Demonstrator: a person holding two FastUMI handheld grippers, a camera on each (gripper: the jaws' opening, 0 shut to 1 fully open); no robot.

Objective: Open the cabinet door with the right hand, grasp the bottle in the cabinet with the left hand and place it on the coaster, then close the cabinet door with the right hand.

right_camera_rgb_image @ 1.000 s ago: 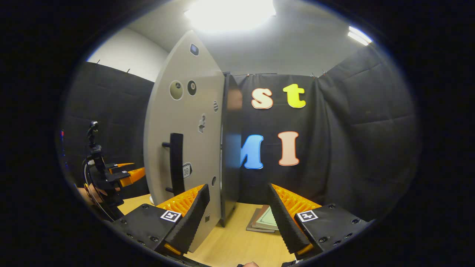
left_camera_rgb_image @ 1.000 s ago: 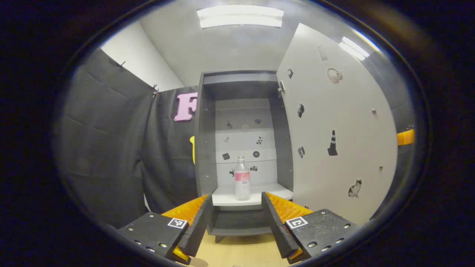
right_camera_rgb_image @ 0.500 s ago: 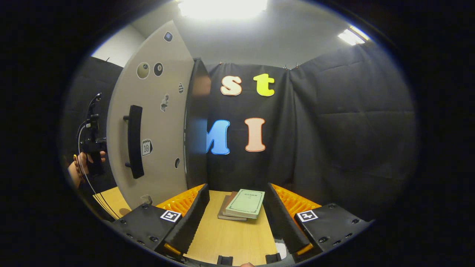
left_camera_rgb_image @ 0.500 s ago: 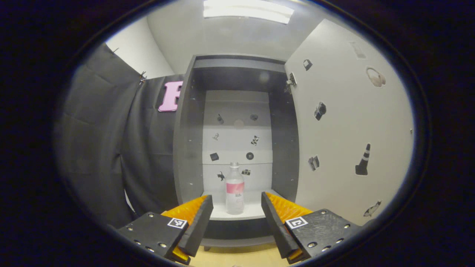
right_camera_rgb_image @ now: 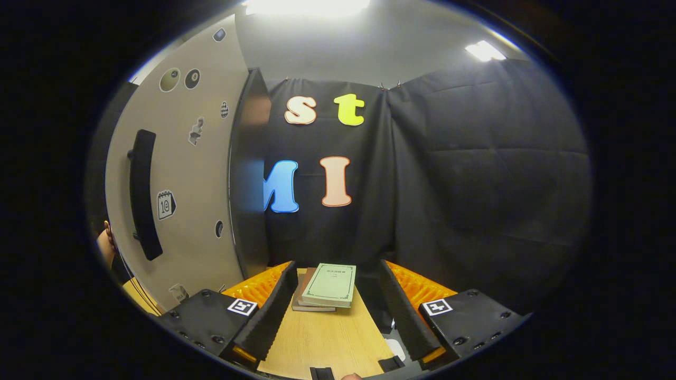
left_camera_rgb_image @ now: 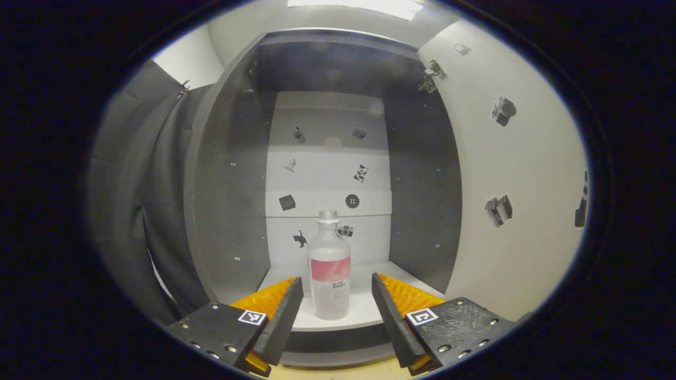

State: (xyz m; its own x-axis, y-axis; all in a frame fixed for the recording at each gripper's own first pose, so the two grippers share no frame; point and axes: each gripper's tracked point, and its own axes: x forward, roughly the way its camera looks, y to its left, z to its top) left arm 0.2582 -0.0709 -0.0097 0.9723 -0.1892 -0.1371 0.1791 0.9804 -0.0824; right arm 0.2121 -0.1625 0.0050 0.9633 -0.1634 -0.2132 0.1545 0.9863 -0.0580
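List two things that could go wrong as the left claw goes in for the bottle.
1. The bottle is tall, narrow and stands upright near the shelf's front edge; a nudge from one finger of the open left claw might tip it.
2. The open cabinet door hangs close on one side, so a wide swing could strike it.

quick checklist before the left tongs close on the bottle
1. Door swung open, out of the way: ok.
2. Bottle upright on the shelf: ok.
3. Left tongs open wider than the bottle: ok.
4. Bottle lined up in the gap between the fingers: ok, a little left of middle.
5. Fingers far enough in to flank the bottle: cannot tell; the tips look short of it.
6. Right tongs open, holding nothing, clear of the door's handle and pointed at the books: ok.
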